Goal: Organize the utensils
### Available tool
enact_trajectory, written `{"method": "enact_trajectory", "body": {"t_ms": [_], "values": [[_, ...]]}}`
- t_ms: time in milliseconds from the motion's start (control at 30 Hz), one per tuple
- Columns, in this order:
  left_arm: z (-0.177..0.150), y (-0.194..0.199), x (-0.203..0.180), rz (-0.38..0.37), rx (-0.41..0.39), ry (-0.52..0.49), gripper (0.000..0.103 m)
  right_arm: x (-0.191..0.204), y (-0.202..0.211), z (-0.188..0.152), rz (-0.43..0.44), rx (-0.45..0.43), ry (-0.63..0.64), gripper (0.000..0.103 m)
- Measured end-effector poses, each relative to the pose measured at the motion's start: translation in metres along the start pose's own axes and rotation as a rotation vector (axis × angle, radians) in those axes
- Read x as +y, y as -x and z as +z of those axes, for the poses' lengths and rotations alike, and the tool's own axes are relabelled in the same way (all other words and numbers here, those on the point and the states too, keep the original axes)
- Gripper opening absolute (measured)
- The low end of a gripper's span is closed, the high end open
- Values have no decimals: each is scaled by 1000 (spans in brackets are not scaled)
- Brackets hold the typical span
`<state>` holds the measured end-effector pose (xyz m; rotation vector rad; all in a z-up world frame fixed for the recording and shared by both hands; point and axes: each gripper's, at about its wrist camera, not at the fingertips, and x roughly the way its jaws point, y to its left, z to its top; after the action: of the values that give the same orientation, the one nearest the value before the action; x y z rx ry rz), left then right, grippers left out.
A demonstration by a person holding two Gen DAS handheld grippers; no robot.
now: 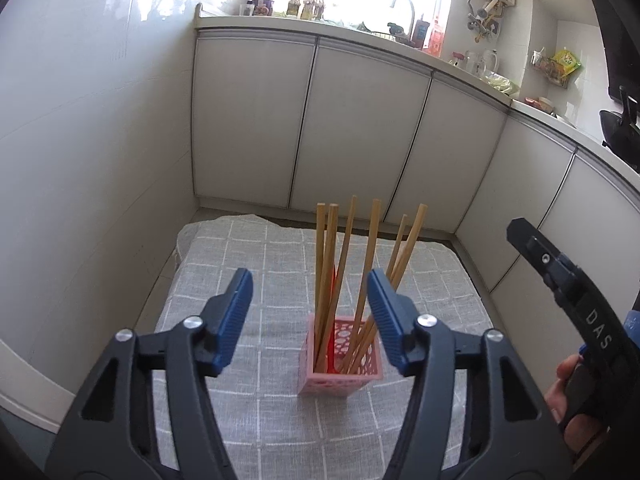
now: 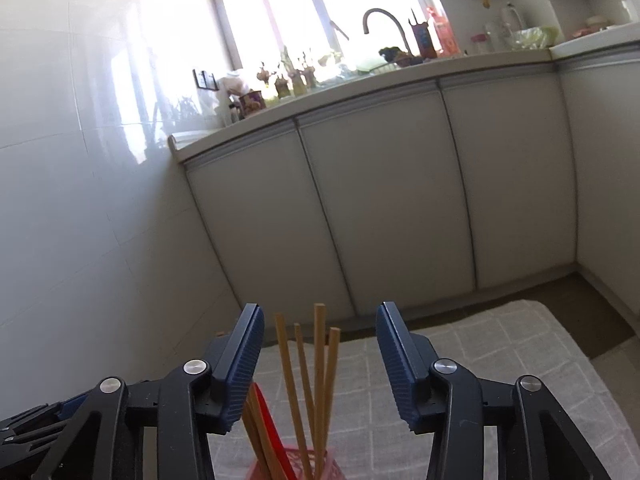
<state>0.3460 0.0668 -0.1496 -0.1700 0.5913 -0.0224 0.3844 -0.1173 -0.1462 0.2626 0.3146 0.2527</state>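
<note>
Left wrist: chopsticks [image 1: 326,268] upright in pink holder [image 1: 340,364] on checked cloth [image 1: 248,264]; left gripper [image 1: 310,316] and right gripper [image 2: 320,364] jaws wide, holding nothing.

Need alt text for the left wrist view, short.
A pink lattice holder stands upright on a grey checked cloth, holding wooden chopsticks and something red. The open left claw frames it without touching; white kitchen cabinets lie behind.

You had that grey checked cloth [image 1: 248,264] spread out near the white cabinet doors [image 1: 360,128], and a curved faucet [image 2: 384,24] sat by the bright window [image 2: 288,8].
</note>
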Motion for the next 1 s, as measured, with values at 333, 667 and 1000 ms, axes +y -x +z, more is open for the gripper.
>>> {"method": "enact_trajectory", "body": {"t_ms": [333,667,1000], "values": [[-40,54,-12,57,134,-32,94,-8,78,-27,-135,171,40,85],[-43,171,-55,99,112,-122,102,13,204,15,-270,304,118,102],[-41,251,-78,87,-70,-172,102,34,315,51,-339,151,166,102]]}}
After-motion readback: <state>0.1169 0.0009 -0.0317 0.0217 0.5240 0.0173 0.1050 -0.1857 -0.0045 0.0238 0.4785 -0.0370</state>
